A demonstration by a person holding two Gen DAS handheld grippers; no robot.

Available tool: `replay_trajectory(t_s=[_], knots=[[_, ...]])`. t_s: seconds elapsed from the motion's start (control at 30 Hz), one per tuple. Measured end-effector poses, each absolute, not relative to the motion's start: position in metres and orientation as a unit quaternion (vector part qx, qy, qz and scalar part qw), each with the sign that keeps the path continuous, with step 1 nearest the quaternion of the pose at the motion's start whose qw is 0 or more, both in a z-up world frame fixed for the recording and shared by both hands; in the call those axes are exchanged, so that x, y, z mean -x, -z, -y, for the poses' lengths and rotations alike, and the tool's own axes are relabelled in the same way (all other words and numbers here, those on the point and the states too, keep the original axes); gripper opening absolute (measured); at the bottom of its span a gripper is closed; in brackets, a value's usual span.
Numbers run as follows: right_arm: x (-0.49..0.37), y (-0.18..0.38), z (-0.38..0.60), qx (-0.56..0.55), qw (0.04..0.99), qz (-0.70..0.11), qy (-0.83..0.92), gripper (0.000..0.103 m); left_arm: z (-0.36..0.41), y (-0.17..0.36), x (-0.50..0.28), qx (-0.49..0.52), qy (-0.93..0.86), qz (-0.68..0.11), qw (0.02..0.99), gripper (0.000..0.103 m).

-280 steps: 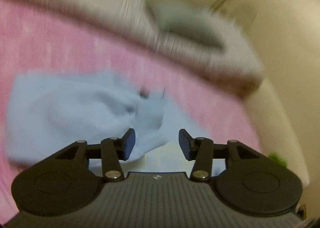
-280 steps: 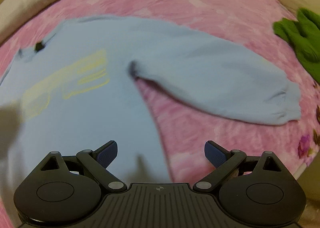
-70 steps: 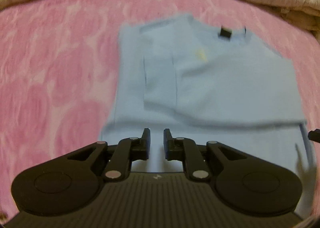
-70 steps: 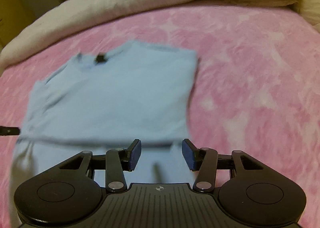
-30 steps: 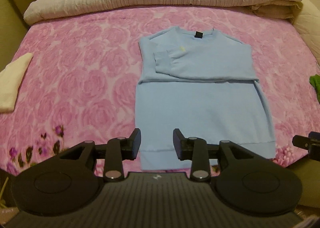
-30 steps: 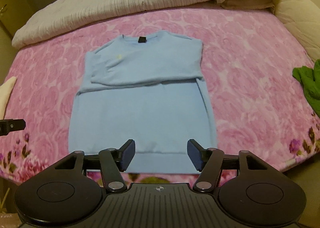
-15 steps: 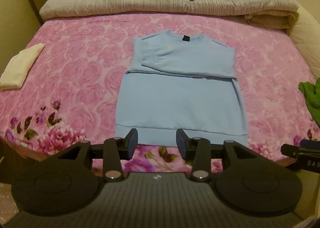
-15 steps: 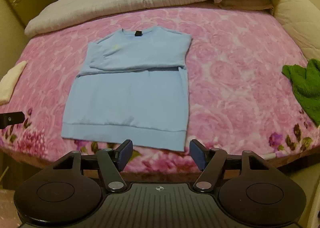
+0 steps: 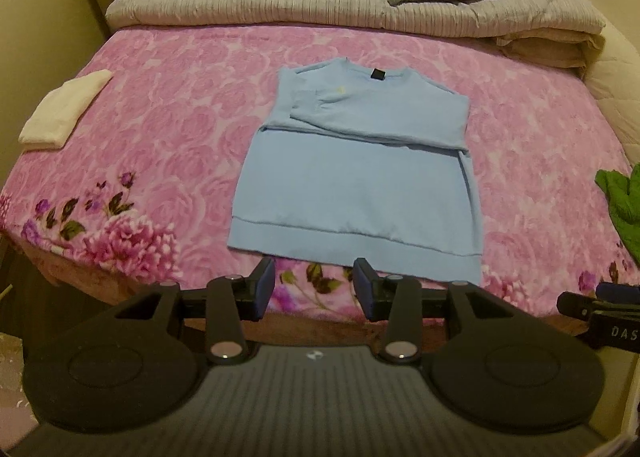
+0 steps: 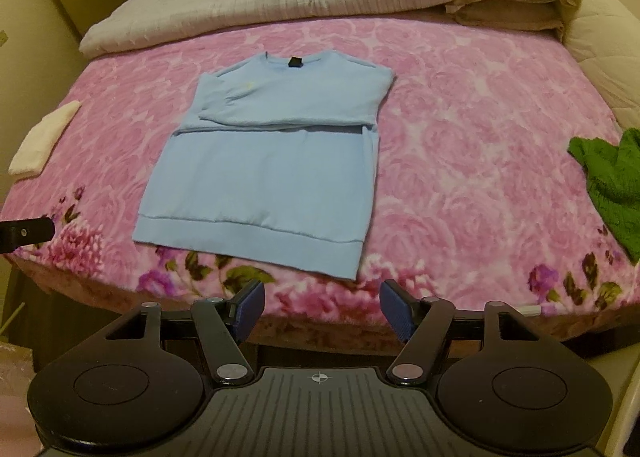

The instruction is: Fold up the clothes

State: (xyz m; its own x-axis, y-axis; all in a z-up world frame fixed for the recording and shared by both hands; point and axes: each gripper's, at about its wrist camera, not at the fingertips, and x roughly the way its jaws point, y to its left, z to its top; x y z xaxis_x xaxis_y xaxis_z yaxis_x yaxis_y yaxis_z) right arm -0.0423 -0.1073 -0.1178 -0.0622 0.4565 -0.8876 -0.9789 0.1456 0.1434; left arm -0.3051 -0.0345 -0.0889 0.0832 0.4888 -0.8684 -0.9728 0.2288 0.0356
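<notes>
Sweatshirt (image 9: 356, 181) lies sleeves-folded on the pink bedspread (image 9: 168, 129) — left gripper (image 9: 315, 289) and right gripper (image 10: 322, 311) both released, empty.

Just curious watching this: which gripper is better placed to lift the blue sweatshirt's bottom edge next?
Probably the left gripper: the sweatshirt hem lies just beyond it. The right gripper faces the hem's corner. Both are open and empty.

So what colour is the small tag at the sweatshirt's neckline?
Black, on the light blue sweatshirt; clearest in the right wrist view.
</notes>
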Motion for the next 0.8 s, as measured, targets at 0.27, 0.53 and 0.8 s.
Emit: replay_trajectory(t_s=[0.27, 0.53, 0.8], knots=[[0.034, 0.119, 0.120, 0.296, 0.611, -0.446, -0.582, 0.067, 0.048, 0.102, 0.321, 0.314, -0.555, -0.416, 0.649, 0.039], [0.032, 0.121, 0.120, 0.290, 0.610, -0.453, -0.581, 0.068, 0.045, 0.104, 0.337, 0.334, -0.559, -0.408, 0.640, 0.039], [0.028, 0.132, 0.103, 0.275, 0.614, -0.469, -0.572, 0.068, 0.011, 0.121, 0.364, 0.353, -0.547, -0.387, 0.653, 0.039]])
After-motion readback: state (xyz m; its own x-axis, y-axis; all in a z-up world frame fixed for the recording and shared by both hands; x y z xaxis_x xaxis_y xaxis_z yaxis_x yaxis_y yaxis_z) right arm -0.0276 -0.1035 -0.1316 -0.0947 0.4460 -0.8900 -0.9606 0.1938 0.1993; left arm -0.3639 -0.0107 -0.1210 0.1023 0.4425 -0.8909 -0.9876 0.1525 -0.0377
